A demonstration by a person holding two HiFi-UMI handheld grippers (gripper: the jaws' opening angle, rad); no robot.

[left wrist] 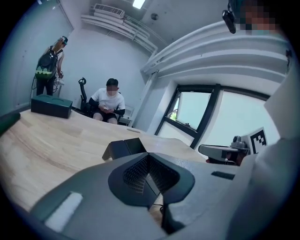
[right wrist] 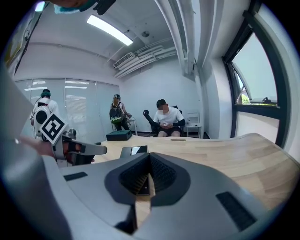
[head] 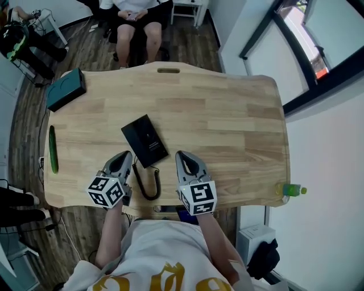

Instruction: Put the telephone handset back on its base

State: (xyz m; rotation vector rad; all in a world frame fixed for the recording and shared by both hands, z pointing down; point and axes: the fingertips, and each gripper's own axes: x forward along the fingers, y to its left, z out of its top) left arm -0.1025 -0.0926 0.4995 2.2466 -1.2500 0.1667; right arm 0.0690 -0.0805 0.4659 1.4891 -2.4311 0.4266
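On the wooden bench (head: 227, 125), near its front edge, lies the black telephone (head: 145, 141), a flat dark slab turned at a slant. From above, the handset cannot be told apart from the base. A black cord (head: 148, 187) runs from the telephone's near end and loops toward the front edge of the bench, between the two claws.

The left claw (head: 126, 154) sits just left of the telephone's near end and points away from the person. Its own view shows its two ribbed pads meeting at the tip with nothing between them; only bare bench and a bit of cord show through the gap below. The right claw (head: 181, 153) sits just right of the telephone, beside its near corner and about level with the left claw. Its jaws are likewise pressed together and hold nothing. Neither claw touches the telephone.

At the far left corner of the bench rests a teal box (head: 65, 90). A long green stick-shaped thing (head: 53, 149) lies along the left edge. A green bottle (head: 291, 189) lies at the right front edge. Beyond the far edge, a seated person (head: 136, 17) faces the bench.
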